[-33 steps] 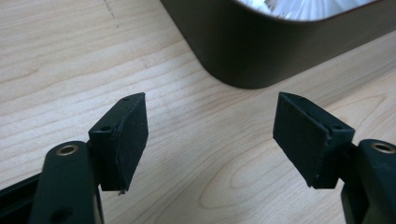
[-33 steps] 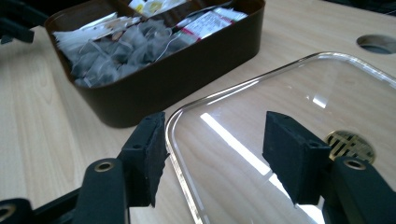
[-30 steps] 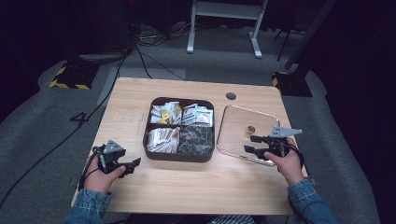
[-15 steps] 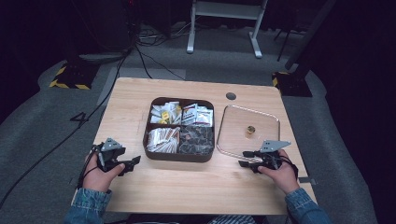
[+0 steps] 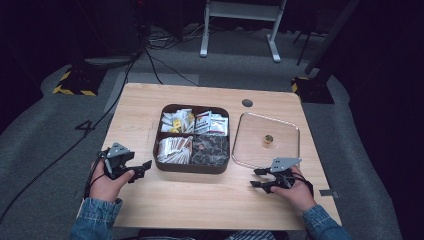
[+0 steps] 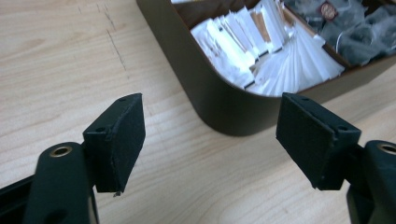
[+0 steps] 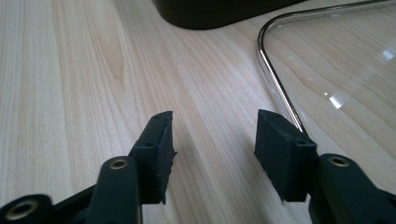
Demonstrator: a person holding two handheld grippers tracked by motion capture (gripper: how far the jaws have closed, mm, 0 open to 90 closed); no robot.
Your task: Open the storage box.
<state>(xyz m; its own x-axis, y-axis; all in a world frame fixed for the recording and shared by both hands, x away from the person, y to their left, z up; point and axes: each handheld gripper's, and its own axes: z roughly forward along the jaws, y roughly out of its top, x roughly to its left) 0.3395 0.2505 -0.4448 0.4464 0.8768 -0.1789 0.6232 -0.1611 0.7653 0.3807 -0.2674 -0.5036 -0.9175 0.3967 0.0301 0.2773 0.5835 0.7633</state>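
Observation:
A dark brown tray point(image 5: 165, 164) with four compartments of paper packets and sachets stands mid-table. To its right a clear glass lid point(image 5: 285, 145) with a small gold knob point(image 5: 268, 139) lies flat. My left gripper point(image 5: 145, 167) rests open by the tray's near left corner; in the left gripper view its jaws point(image 6: 210, 135) frame the tray wall point(image 6: 219, 107) with nothing between them. My right gripper point(image 5: 254, 178) sits low in front of the lid's near left corner. Its jaws point(image 7: 212, 140) have just been opening and hold nothing, with the lid's metal rim point(image 7: 275, 74) just beyond the right pad.
The wooden table point(image 5: 200, 200) has bare room along its near edge between the two hands. A small dark round cap point(image 5: 247, 103) sits in the tabletop behind the lid. Cables and a metal stand lie on the floor beyond the table.
My right hand has come down and toward the near edge, from over the lid's front rim to the bare wood before it. The left hand has stayed put.

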